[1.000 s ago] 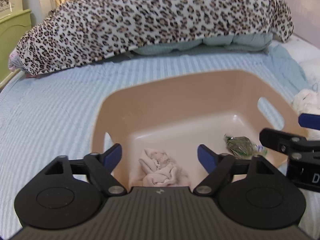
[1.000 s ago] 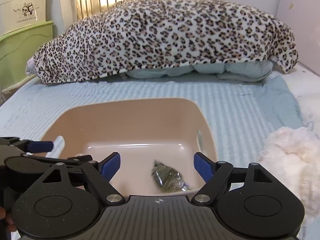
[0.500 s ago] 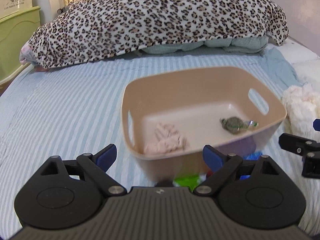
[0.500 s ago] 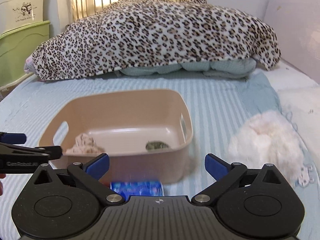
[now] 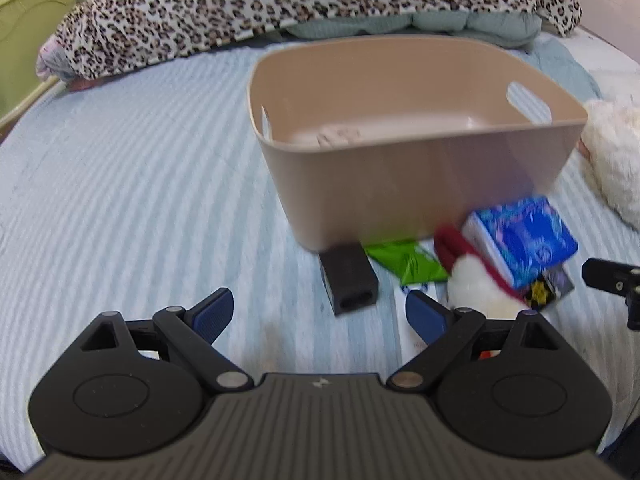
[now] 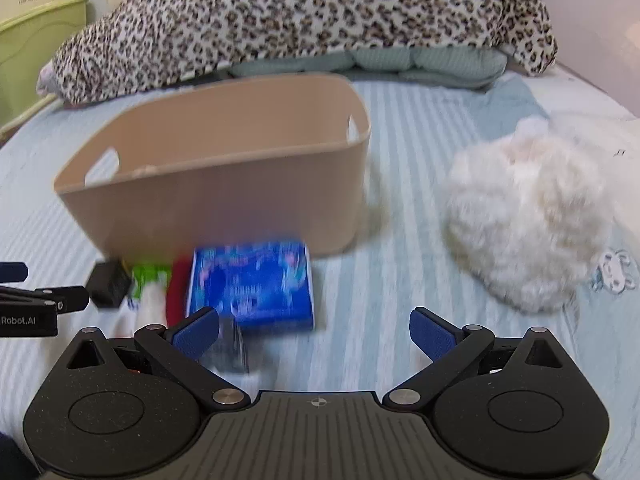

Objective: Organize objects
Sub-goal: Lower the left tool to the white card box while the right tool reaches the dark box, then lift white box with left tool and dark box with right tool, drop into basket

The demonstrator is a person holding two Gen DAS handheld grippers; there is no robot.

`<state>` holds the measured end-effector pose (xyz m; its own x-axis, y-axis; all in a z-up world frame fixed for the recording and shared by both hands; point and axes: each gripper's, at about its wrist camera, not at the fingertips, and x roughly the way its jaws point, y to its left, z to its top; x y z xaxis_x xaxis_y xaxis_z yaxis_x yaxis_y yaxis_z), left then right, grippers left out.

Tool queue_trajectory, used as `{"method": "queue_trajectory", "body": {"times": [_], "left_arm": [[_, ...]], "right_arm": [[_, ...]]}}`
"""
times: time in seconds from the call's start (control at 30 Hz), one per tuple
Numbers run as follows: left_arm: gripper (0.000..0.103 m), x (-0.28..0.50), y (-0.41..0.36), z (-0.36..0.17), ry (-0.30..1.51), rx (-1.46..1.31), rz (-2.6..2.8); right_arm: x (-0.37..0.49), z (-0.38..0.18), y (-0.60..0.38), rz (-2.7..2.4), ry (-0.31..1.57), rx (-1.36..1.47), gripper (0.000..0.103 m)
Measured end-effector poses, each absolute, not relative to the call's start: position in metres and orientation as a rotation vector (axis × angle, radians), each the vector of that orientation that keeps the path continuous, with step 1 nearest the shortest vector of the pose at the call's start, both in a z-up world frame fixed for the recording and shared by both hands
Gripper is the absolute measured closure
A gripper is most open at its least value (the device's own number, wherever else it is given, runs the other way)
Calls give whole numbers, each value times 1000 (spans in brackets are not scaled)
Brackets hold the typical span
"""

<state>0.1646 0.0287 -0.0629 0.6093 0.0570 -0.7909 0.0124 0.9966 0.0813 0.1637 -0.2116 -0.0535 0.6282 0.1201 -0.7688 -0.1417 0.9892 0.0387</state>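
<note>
Beige bin is holding just a pale cloth; you're hovering left gripper and right gripper spread and empty, with tissue pack, black block, green packet waiting just near it.

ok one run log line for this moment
left gripper: open | right gripper: open | bin: holds cloth | blue pack: on bed

Blue packet motion-blurred, print unreadable; bin wall hides most contents; pale cloth perhaps sock.
</note>
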Motion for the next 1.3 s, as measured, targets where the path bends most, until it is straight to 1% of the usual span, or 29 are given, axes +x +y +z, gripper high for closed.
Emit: {"method": "queue_trajectory", "body": {"times": [0.37, 0.67, 0.7, 0.73, 0.8, 0.83, 0.87, 0.97, 1.0, 1.03, 1.07, 1.1, 1.13, 1.17, 1.2, 1.23, 1.3], "left_arm": [[10, 165, 11, -81, 941, 81, -28], [10, 171, -1, -101, 972, 70, -47], [11, 172, -1, -103, 977, 70, -46], [15, 173, -2, -106, 984, 66, -51], [19, 175, -2, -110, 991, 55, -69], [20, 175, -1, -110, 983, 54, -73], [21, 174, -1, -110, 974, 55, -78], [36, 173, -1, -109, 956, 48, -119], [45, 172, 0, -108, 950, 47, -132], [53, 172, 0, -107, 944, 48, -143], [56, 172, 0, -106, 943, 50, -151], [62, 172, 0, -105, 942, 57, -154], [67, 171, 0, -105, 942, 70, -153], [72, 171, -1, -104, 941, 79, -154], [83, 172, 0, -103, 942, 83, -160], [87, 171, -1, -103, 943, 85, -163], [87, 169, -1, -100, 945, 85, -164]], "right_arm": [[159, -84, -211, 179, 960, -16, 0], [166, -95, -197, 211, 969, -20, 1], [168, -97, -196, 215, 976, -15, 3], [170, -99, -194, 220, 983, -4, 6], [173, -102, -191, 213, 997, 1, 8], [174, -104, -190, 209, 994, 1, 13], [175, -105, -189, 206, 996, 2, 15], [176, -106, -185, 203, 994, 3, 25], [175, -105, -184, 211, 990, 2, 37], [175, -104, -182, 218, 983, -1, 46], [174, -103, -180, 225, 976, -6, 51], [173, -102, -179, 237, 971, -6, 61], [171, -102, -179, 249, 970, -2, 68], [170, -102, -178, 260, 969, -1, 70], [169, -101, -176, 265, 967, -9, 74], [168, -101, -175, 268, 965, -21, 82], [164, -101, -175, 271, 964, -33, 83]]}}
